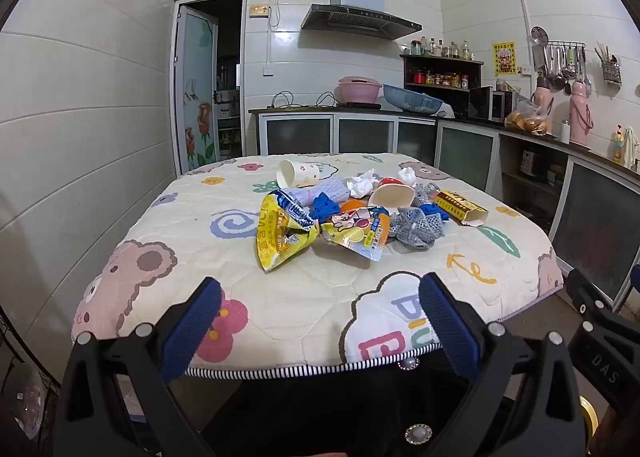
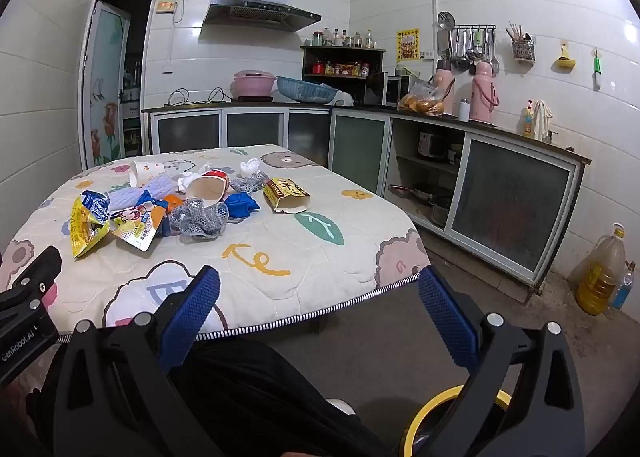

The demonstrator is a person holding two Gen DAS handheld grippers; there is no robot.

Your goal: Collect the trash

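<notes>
Hovering at the near edge of the table, left gripper: jaws spread wide, blue pads bare, holding nothing, touching nothing; right gripper: jaws likewise wide apart, empty, held over the table's near right corner and the floor beyond it.

Trash, one loose heap at mid-table, well ahead of both grippers: yellow wrapper nearest, touching a second printed wrapper; grey mesh just right of these; blue scrap behind the wrappers; tipped red-rimmed cup; white cup on its side at the far left; pale ribbed sleeve beside it; crumpled tissue; yellow carton lying open-ended at the right.

Hard to make out: orange piece, mostly buried under the wrappers, kind cannot be told; print on wrappers and carton unreadable; yellow-rimmed ring on the floor, partly hidden behind the right gripper's body; dark clothing below the table edge, cut off by the frame.
</notes>
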